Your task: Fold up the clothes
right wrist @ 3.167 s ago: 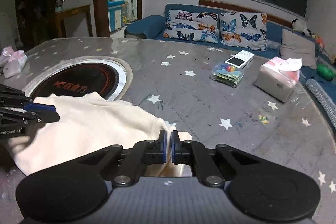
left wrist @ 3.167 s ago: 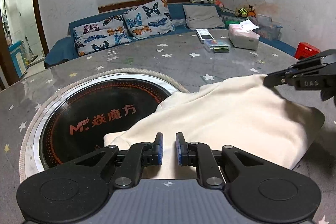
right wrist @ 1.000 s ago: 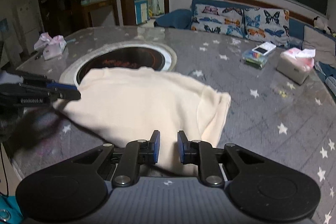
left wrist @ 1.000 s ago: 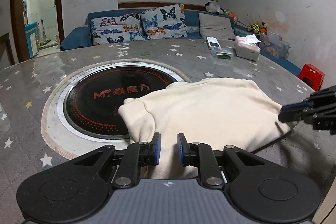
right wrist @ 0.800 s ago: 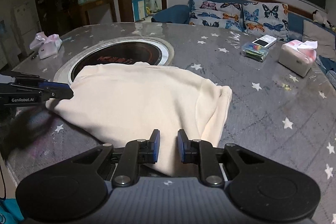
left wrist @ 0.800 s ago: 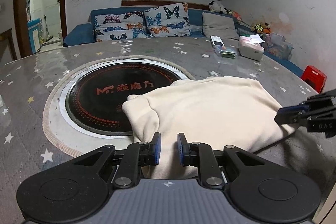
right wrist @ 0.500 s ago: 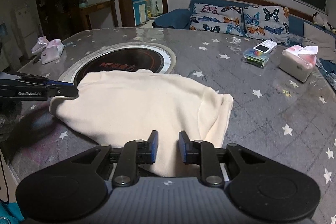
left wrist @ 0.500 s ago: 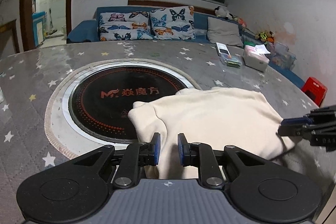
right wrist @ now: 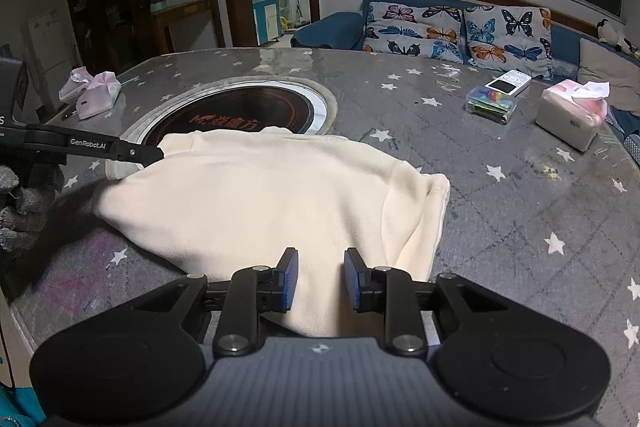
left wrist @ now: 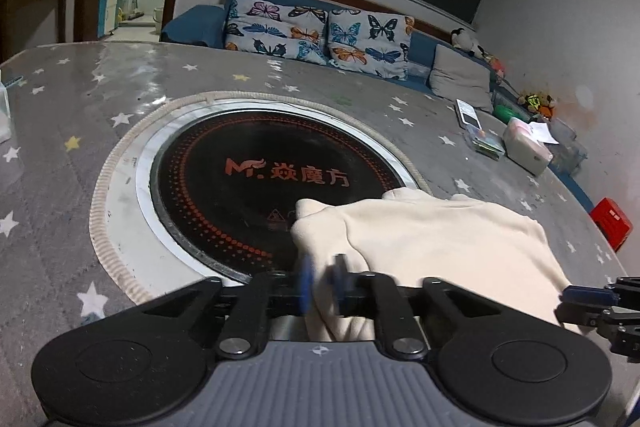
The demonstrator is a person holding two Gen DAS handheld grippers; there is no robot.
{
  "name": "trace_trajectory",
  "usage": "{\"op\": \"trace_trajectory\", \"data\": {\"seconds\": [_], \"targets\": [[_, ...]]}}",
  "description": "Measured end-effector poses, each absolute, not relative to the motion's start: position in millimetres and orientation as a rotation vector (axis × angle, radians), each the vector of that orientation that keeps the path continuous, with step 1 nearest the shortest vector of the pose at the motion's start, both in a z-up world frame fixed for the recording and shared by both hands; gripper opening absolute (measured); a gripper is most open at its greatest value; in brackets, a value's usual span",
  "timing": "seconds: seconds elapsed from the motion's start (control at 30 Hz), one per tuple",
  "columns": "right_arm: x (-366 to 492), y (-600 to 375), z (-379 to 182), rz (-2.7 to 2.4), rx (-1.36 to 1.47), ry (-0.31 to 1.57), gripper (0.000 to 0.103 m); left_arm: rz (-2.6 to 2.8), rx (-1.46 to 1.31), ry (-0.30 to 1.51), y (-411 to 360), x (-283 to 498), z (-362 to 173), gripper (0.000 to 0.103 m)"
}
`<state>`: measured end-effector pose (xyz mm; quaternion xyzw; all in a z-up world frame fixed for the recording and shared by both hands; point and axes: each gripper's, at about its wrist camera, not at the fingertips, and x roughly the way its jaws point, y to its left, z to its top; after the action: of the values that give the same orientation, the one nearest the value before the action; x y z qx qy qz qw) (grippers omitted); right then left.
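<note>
Right tool (right wrist: 318,281) stands spread, its blue pads apart with the near hem of the garment (right wrist: 260,195) lying between and below them. Nothing is pinched there. That suits either a hem just let go or one about to be taken, and the pictures do not say which.

Left tool (left wrist: 320,281) sits at the garment's other near corner. Its fingers are smeared by motion in its own view, with cream cloth showing in the gap, so I cannot tell whether it grips the cloth or is merely close to it. From the right wrist view its tip touches the corner of the cloth that lies towards the hob (left wrist: 240,167).

With one tool at each end of the same near edge, the two work as a pair. That is the placing for carrying an edge over or for squaring and flattening it.

The garment lies on the table (right wrist: 500,227) as a thick, rounded slab. Its right side shows a doubled edge with a lower layer peeping out, so it appears to be folded over at least once. Its far corner overlaps the rim of the hob. The cloth looks soft and bulky, and I judge it likely to spring open unless it is pressed down.
</note>
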<state>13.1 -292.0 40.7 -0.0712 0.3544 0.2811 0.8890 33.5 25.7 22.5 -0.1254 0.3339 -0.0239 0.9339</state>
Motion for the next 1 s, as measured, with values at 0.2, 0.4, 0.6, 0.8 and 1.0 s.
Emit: {"op": "trace_trajectory", "data": {"seconds": [0.2, 0.4, 0.6, 0.8, 1.0], "targets": [[13.7, -291.1, 37.9, 0.583, -0.147, 0.742, 0.026, 0.010, -0.160, 0.644, 18.6, 29.7, 20.2, 0.005], [12.7, -290.6, 38.0, 0.577, -0.147, 0.741, 0.027, 0.021, -0.125, 0.652, 15.9, 31.8, 18.3, 0.010], [7.7, -287.7, 44.3, 0.573, -0.148, 0.724, 0.033, 0.035, -0.157, 0.641, 24.6, 25.3, 31.6, 0.016], [2.5, -285.3, 50.1, 0.564, -0.142, 0.704, 0.042, -0.006, -0.167, 0.629, 17.1, 9.3, 40.7, 0.041], [-4.8, -285.1, 55.7, 0.549, -0.129, 0.682, 0.052, -0.053, -0.162, 0.641, -1.1, -1.3, 42.6, 0.049]]}}
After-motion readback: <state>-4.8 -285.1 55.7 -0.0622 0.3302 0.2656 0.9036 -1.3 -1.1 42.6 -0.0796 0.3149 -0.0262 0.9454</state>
